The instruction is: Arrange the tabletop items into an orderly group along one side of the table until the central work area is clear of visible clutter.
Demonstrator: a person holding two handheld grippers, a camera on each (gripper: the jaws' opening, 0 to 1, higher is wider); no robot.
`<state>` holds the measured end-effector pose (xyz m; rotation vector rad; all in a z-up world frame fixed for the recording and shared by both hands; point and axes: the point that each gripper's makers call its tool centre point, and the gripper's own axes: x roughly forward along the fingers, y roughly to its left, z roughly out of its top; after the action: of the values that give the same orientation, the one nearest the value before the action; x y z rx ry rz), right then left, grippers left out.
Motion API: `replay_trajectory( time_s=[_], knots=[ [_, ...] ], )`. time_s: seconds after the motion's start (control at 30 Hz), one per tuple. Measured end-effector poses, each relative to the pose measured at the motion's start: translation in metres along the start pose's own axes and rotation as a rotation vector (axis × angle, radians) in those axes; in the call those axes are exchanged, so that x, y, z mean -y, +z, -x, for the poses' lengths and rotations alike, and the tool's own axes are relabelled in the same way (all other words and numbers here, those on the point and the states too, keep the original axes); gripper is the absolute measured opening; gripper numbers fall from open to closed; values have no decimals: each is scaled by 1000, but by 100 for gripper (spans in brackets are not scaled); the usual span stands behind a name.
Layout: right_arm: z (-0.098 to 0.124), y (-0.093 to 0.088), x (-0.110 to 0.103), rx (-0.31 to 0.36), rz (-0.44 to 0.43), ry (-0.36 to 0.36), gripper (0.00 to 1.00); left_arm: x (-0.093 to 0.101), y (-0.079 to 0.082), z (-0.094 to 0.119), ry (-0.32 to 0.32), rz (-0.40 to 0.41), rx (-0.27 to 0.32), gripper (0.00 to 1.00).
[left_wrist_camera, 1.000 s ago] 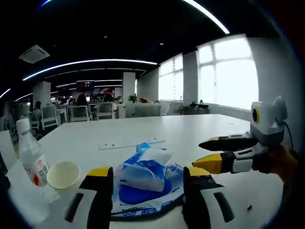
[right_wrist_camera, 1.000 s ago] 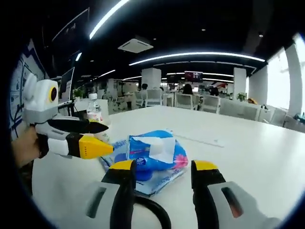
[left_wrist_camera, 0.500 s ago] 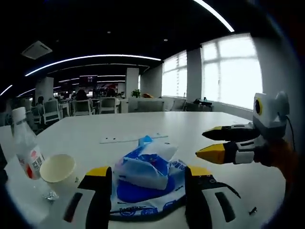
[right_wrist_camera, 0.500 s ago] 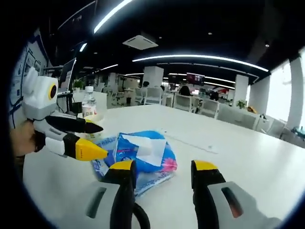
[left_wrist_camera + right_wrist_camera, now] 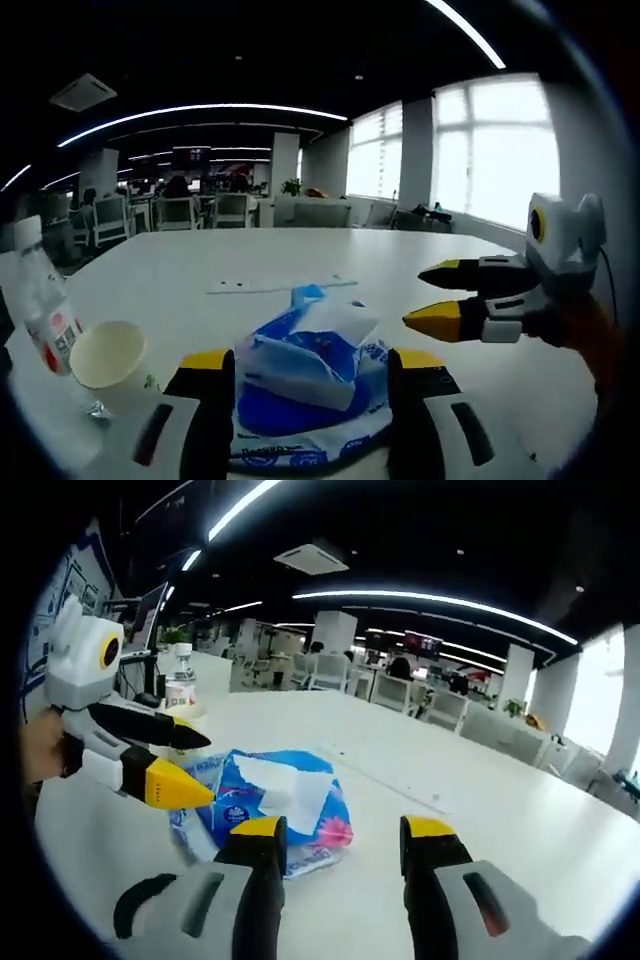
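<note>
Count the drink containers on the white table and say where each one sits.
2. A clear plastic water bottle with a red label stands at the table's edge; a cream paper cup sits beside it, between the bottle and the blue tissue pack. Others may be out of frame.

left tongs point(image 5: 310, 380) agape, right tongs point(image 5: 335, 850) agape

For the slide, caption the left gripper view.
Open left gripper straddling a blue plastic tissue pack, beside a cream paper cup and clear water bottle.

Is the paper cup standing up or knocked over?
Tipped: the cup lies on its side beside the bottle, its open mouth facing the camera.
</note>
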<state>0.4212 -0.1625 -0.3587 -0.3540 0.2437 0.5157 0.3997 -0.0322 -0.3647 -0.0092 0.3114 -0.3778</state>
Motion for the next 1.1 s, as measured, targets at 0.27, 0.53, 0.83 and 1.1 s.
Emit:
replay_trajectory(
  time_s=[0.27, 0.53, 0.83, 1.1],
  knots=[
    [-14, -3, 3, -26, 45, 35, 40, 1, -10, -4, 7, -13, -40, 58],
    [-29, -1, 4, -31, 54, 85, 38, -1, -11, -10, 22, 75, -52, 52],
    [-40, -6, 3, -34, 2, 123, 38, -4, -18, -13, 32, 79, -76, 51],
    [-47, -9, 0, -46, 2, 139, 37, -4, -20, -15, 26, 94, -85, 42]
  ],
)
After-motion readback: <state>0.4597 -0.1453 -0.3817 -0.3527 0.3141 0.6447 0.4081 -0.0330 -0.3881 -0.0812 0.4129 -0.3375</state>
